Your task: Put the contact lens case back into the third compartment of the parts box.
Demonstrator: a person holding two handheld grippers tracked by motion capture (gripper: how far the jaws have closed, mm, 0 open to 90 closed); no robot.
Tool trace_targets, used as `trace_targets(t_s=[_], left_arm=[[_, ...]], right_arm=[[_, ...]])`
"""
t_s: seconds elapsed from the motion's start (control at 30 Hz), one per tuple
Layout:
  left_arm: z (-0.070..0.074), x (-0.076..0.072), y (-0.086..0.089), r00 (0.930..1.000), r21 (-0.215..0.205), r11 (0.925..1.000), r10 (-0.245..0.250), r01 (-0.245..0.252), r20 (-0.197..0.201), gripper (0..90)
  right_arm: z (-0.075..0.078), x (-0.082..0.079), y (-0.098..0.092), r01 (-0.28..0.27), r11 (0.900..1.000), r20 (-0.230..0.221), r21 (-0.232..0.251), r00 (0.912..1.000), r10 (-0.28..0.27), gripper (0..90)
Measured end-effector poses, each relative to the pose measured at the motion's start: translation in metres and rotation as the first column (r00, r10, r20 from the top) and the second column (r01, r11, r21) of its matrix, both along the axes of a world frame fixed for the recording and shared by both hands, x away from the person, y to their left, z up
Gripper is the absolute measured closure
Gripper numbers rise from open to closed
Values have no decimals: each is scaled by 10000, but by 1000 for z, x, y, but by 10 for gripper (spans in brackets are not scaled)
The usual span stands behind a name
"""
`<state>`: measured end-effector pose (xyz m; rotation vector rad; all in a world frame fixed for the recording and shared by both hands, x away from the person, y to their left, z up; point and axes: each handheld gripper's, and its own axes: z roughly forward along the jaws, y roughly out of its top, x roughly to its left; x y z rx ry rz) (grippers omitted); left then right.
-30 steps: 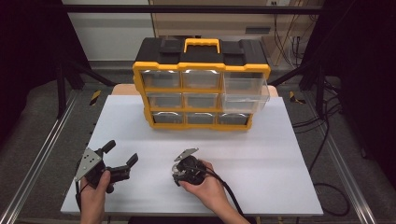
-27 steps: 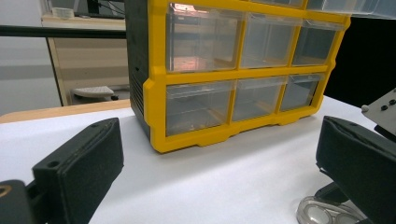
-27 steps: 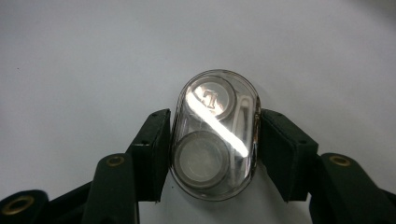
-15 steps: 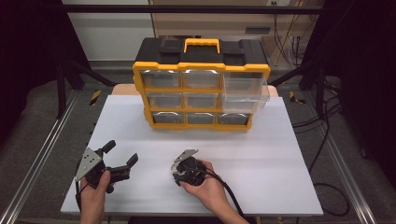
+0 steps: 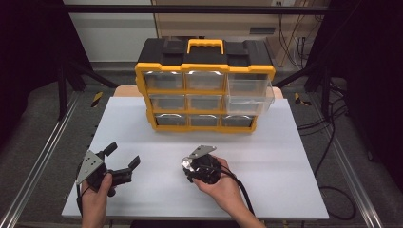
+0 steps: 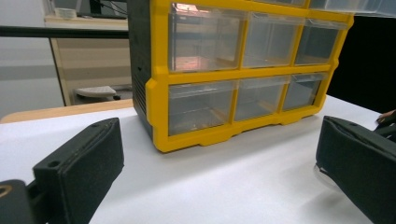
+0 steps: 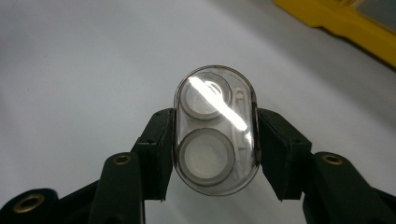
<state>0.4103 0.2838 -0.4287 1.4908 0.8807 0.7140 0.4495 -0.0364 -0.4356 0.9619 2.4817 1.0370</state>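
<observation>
A small clear oval case (image 7: pixel 215 130) with two round white wells sits clamped across its width between the black pads of my right gripper (image 7: pixel 215 140), which is shut on it. From above, that gripper (image 5: pixel 189 166) hovers just over the white table (image 5: pixel 285 156) in front of the organizer, and the case (image 5: pixel 186 164) glints at its tip. My left gripper (image 5: pixel 124 155) rests at the front left, open and holding nothing. Its gripper view looks between the wide-apart jaws (image 6: pixel 215 182) at the organizer (image 6: pixel 224 70).
A yellow and black drawer organizer (image 5: pixel 204 85) with clear drawers stands at the back of the table. Its top right drawer (image 5: pixel 249 92) is pulled out. Metal rails run along both table sides, and cables lie on the floor at right.
My right gripper has lifted slightly and shifted a little toward the organizer with the case in it. The left gripper has stayed put.
</observation>
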Motion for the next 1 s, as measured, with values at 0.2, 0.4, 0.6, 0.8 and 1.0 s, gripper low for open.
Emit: trace_targets(t_s=[0.2,0.4,0.6,0.8,1.0], left_arm=[[0,0,0,10000,-3,10000,-8,8,-26,8],[0,0,0,10000,2,10000,-26,26,-41,8],[-1,0,0,10000,1,10000,-17,17,-50,8],[-1,0,0,10000,2,10000,-3,3,-49,8],[-1,0,0,10000,19,10000,-11,11,-44,8]], right_arm=[[21,0,-13,108,9997,296,199,9995,-114,491],[47,-2,-28,259,9954,558,924,9980,-311,491],[71,-5,-47,510,9885,1035,1424,9924,-661,491],[93,-11,-64,640,9801,1387,1878,9862,-910,491],[116,-18,-73,580,9751,1783,2142,9791,-974,491]])
